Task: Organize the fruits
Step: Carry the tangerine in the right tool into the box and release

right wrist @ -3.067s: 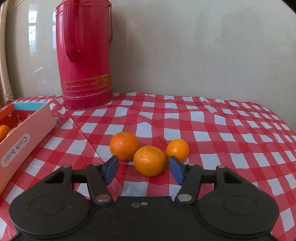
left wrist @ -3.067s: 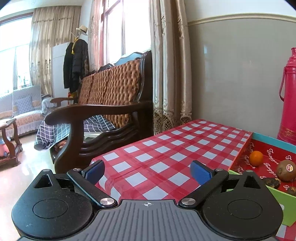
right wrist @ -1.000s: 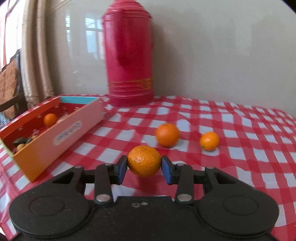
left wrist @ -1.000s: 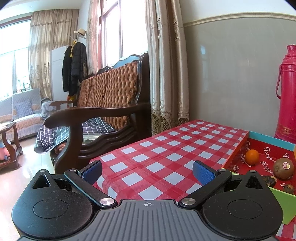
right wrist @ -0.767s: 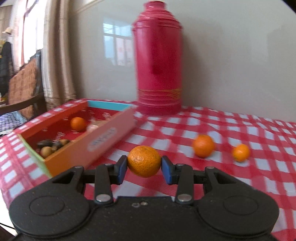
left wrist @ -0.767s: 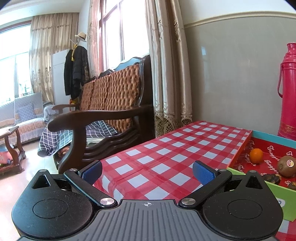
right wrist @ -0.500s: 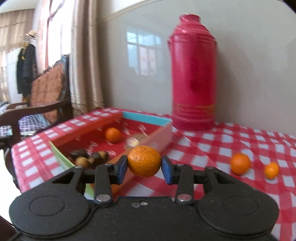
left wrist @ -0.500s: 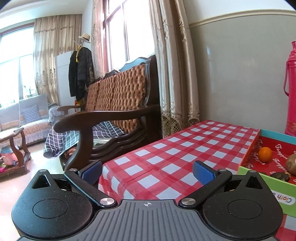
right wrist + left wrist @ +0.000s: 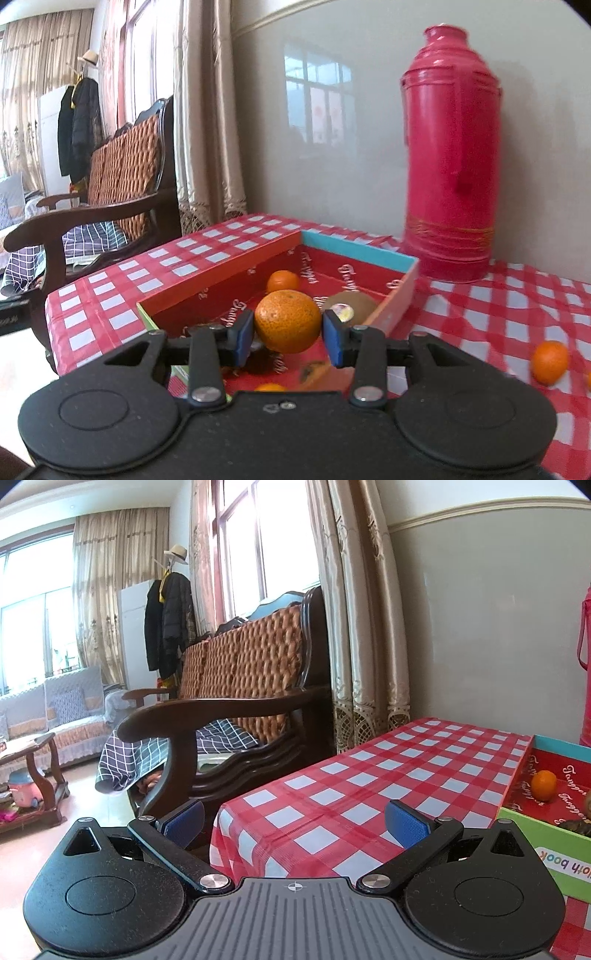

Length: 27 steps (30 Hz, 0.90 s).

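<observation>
My right gripper (image 9: 288, 332) is shut on an orange (image 9: 287, 320), held in the air over the open red box (image 9: 221, 273). Inside the box lie a small orange (image 9: 282, 280), a kiwi (image 9: 349, 304) with a sticker, and dark fruits mostly hidden behind the gripper. Another orange (image 9: 549, 362) rests on the checked cloth at the right. My left gripper (image 9: 293, 821) stands open and empty above the table's left end. The box (image 9: 546, 843) shows at that view's right edge, with the small orange (image 9: 543, 785) in it.
A tall red thermos (image 9: 450, 155) stands behind the box against the wall. The red-and-white checked table (image 9: 388, 775) ends at its left edge, beyond which a dark wooden bench (image 9: 236, 701) and curtains (image 9: 362, 627) stand.
My right gripper has swung left with the orange, from over the cloth to above the box. The box now fills the view's middle. The left gripper has barely moved.
</observation>
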{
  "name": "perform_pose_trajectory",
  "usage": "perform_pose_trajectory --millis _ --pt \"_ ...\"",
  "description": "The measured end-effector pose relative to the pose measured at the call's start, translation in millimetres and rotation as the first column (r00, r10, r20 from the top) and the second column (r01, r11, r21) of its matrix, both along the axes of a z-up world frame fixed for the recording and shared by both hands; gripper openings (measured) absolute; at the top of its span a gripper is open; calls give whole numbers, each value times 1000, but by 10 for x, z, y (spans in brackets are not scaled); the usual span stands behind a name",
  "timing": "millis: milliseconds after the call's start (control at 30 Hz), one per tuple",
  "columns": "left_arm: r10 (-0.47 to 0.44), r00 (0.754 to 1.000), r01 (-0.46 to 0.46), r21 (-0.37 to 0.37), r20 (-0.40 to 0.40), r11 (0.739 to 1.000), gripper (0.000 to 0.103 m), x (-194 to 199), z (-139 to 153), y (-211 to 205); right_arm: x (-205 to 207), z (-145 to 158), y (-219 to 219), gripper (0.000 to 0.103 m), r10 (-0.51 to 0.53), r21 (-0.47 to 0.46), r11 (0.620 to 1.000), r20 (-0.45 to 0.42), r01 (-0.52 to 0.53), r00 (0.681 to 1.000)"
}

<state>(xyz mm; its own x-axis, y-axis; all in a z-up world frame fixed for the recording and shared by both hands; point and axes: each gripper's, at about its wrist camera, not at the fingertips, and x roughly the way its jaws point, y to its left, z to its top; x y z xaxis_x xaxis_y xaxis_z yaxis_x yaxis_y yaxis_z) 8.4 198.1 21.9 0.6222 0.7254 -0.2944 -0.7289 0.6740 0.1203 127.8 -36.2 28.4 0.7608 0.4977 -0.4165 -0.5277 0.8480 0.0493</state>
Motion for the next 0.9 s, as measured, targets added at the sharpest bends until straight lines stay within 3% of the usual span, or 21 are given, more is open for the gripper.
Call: perform_pose_trajectory --millis 233,500,767,900 --pt "8 1000 -8 -7 9 1000 103 -39 -2 49 210 -41 302 32 -28 0 1000 -69 28 997" --pt "6 1000 -6 -13 16 1000 103 -49 0 74 314 -126 673 33 -33 -77 997 -109 24 994" --pt "8 1000 -8 -23 24 1000 103 -38 3 80 273 -173 767 57 -19 -99 995 -109 8 994" --pt "7 1000 -6 -29 24 1000 103 -31 0 73 206 -108 738 64 -22 -116 993 -63 15 998"
